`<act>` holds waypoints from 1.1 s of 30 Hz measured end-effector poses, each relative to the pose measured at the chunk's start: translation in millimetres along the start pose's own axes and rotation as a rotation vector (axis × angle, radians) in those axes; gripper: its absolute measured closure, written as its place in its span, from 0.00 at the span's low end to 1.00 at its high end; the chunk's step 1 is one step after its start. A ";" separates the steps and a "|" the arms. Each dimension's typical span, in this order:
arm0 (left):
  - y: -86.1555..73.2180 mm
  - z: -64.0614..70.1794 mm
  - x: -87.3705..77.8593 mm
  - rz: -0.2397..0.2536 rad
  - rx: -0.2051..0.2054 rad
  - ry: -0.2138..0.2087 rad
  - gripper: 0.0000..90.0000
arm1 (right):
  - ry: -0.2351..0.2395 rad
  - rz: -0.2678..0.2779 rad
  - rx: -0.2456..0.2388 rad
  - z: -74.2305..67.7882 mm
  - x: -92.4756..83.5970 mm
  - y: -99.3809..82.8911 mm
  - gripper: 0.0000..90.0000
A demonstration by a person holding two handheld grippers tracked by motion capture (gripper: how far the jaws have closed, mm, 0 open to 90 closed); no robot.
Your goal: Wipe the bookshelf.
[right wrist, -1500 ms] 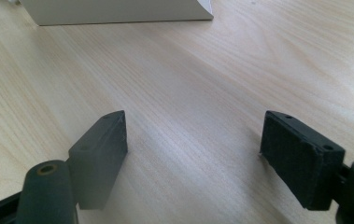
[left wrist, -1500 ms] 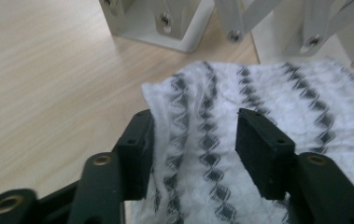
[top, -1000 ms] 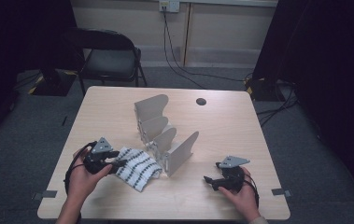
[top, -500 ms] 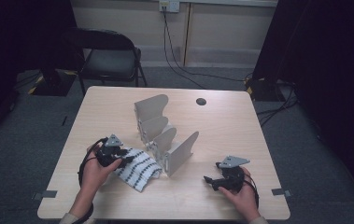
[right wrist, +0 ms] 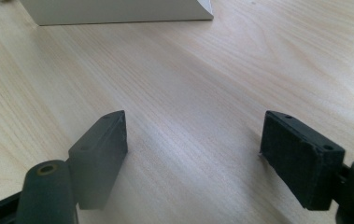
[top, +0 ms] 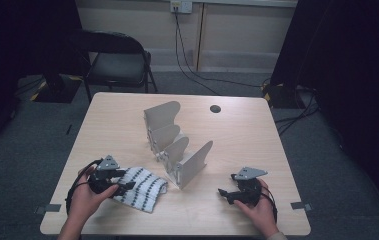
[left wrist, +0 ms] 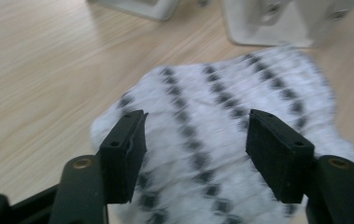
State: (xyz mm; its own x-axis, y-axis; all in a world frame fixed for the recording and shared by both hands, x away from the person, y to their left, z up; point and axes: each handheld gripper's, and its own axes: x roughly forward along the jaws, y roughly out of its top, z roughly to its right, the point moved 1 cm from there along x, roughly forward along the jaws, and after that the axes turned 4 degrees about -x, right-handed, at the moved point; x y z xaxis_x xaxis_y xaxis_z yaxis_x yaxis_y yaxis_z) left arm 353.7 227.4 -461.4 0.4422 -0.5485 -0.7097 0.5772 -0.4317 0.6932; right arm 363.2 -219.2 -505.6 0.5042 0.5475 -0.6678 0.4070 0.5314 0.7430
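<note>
L claw (top: 127, 186) over cloth (top: 144, 187) at bench (top: 257, 145) 7 o'clock; jaws just opened, apart, cloth between, ungripped. R claw (top: 222, 193) apart, empty, at 5 o'clock. Rack (top: 177, 145) centre.

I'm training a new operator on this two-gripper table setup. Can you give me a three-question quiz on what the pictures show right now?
1. True or false: the left gripper is clamped shut on the striped cloth.
2. What does the right gripper have between its jaws: A) the cloth, B) bare table, C) the white divider rack?
3. On which side of the rack does the cloth lie in the high view?

Key
1. False: its jaws stand apart over the cloth and have just been opening.
2. B.
3. On the left, near the table's front edge.
</note>
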 end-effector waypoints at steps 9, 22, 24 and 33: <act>1.0 26.2 22.5 -0.058 0.090 -0.043 0.40 | 0.000 0.000 -0.001 -0.1 0.0 0.0 0.25; 4.8 13.5 42.4 -0.062 0.056 0.014 0.41 | 0.001 0.000 -0.001 -0.1 0.0 0.0 0.25; 5.6 7.6 42.6 -0.052 0.018 0.051 0.41 | 0.000 0.000 -0.001 -0.1 0.0 0.0 0.25; 10.3 -11.8 39.5 -0.035 -0.072 0.126 0.40 | 0.001 0.000 -0.001 -0.1 0.0 0.0 0.25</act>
State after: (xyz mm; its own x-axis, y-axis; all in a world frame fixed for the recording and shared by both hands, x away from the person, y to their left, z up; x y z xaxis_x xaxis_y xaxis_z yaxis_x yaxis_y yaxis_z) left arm 385.2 209.7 -483.8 0.5011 -0.4373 -0.7468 0.6398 -0.3938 0.6599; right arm 363.1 -219.2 -505.6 0.5038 0.5480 -0.6677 0.4060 0.5321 0.7430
